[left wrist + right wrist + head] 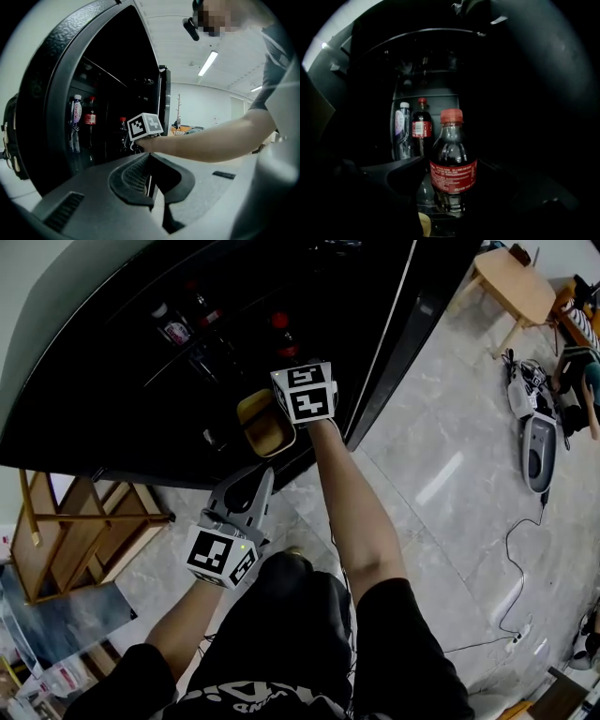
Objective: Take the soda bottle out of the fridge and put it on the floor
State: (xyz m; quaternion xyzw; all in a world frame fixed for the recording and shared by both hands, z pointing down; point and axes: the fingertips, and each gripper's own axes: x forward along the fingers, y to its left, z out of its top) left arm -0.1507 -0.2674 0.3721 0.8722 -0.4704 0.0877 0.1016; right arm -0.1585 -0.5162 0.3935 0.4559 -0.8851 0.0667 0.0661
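The fridge (112, 381) stands open and dark, with pale tiled floor (441, 474) in front of it. The left gripper (150, 183) hangs outside the fridge, low before its open front, jaws together on nothing. The right gripper (453, 183) reaches inside the fridge, its jaws pressed on either side of the soda bottle (453, 168), which stands upright near the front of a fridge shelf. Two more bottles (412, 129) stand deeper in the fridge. The grip looks low on a smooth round body, so a quick pull could twist or slip the bottle, or catch it on the shelf lip.
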